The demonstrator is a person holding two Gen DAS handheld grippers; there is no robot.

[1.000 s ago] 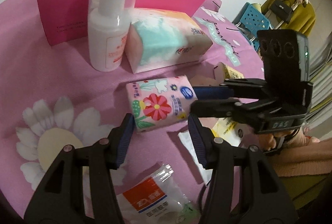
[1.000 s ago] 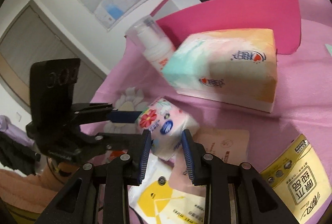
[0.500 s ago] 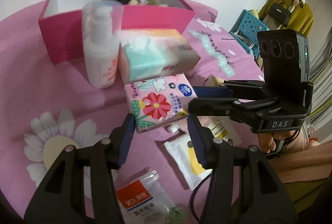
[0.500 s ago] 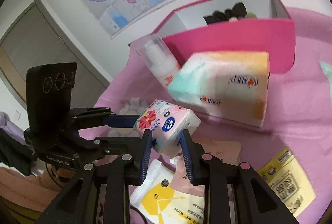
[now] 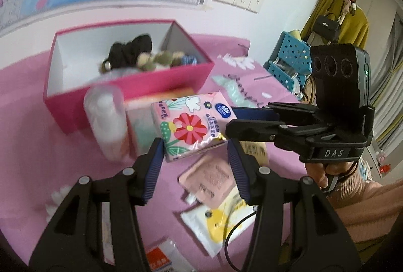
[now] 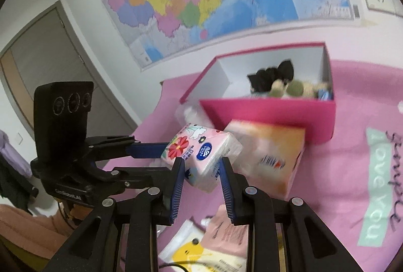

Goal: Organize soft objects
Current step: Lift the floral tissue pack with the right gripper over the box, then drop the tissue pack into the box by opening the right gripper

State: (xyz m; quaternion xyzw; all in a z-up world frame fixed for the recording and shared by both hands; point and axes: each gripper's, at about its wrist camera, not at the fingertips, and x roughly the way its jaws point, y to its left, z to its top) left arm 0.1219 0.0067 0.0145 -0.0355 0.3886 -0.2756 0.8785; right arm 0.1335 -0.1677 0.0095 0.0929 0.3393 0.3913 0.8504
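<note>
The open pink cardboard box (image 5: 126,90) on the pink-covered tabletop (image 5: 30,100), previously seen side-on, now shows its interior from above; the floral-printed pink soft tissue pack (image 5: 191,124) has risen clear of the tabletop, level with the box front; left gripper (image 5: 192,162) and right gripper (image 6: 200,175) fingers hold it narrowly from two sides; judged ready for transfer into the box.

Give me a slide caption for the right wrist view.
Both grippers hold the pink flowered soft tissue pack above the pink cloth, before the open pink box.
</note>
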